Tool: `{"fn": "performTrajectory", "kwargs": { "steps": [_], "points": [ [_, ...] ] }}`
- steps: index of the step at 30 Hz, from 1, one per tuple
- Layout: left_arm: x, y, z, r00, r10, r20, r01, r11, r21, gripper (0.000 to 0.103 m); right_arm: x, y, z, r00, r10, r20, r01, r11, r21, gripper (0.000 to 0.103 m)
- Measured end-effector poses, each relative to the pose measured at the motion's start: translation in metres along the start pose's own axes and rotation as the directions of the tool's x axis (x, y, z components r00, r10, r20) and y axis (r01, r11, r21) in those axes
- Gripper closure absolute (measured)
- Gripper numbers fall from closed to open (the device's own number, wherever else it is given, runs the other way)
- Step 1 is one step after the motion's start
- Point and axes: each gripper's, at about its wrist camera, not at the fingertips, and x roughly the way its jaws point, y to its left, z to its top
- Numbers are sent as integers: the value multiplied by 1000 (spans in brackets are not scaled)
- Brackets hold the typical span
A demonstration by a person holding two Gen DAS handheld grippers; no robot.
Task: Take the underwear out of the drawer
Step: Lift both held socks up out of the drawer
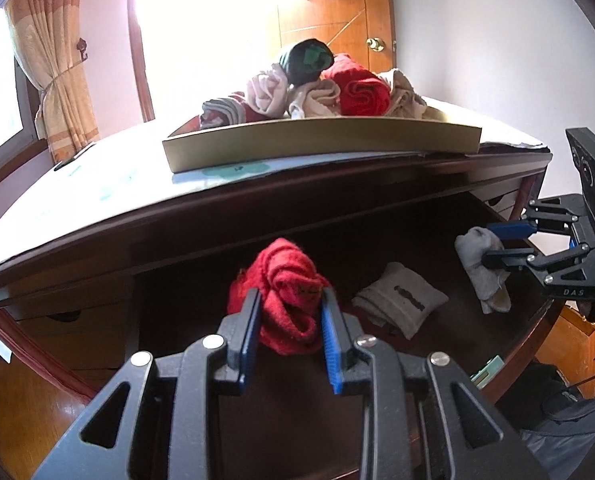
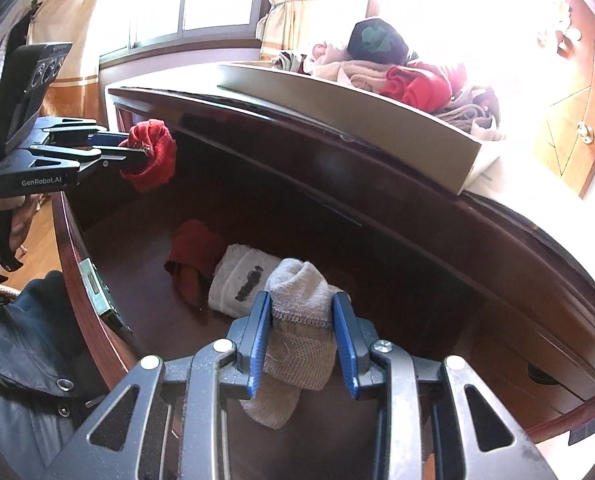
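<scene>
My left gripper [image 1: 289, 300] is shut on a rolled red garment [image 1: 287, 280] and holds it above the open dark wooden drawer [image 1: 437, 224]; it also shows in the right wrist view [image 2: 151, 154]. My right gripper [image 2: 302, 312] is shut on a rolled grey garment [image 2: 297, 300], also held above the drawer, and shows at the right of the left wrist view [image 1: 481, 258]. On the drawer floor lie a folded white garment with a dark print [image 2: 239, 280] and a dark red garment [image 2: 193, 256].
A shallow beige tray [image 1: 321, 144] on the desk top holds several rolled garments, red, white and dark. A window with curtains [image 1: 53, 64] is at the left and a wooden door [image 1: 337, 12] behind. The drawer's front edge with a metal lock [image 2: 97, 288] is near me.
</scene>
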Motion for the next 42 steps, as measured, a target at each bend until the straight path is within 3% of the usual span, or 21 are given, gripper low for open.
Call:
{"fn": "performTrajectory", "kwargs": {
  "steps": [21,42],
  "points": [
    [-8,-3,5,996,-4,91,5,1000,-12,76,-5,9,3,992,10,129,-11,1000,9,70],
    [-25,-8,6,981,-6,193,9,1000,-13,76,-18,17,2,969,8,245,-13,1000,17,70]
  ]
}}
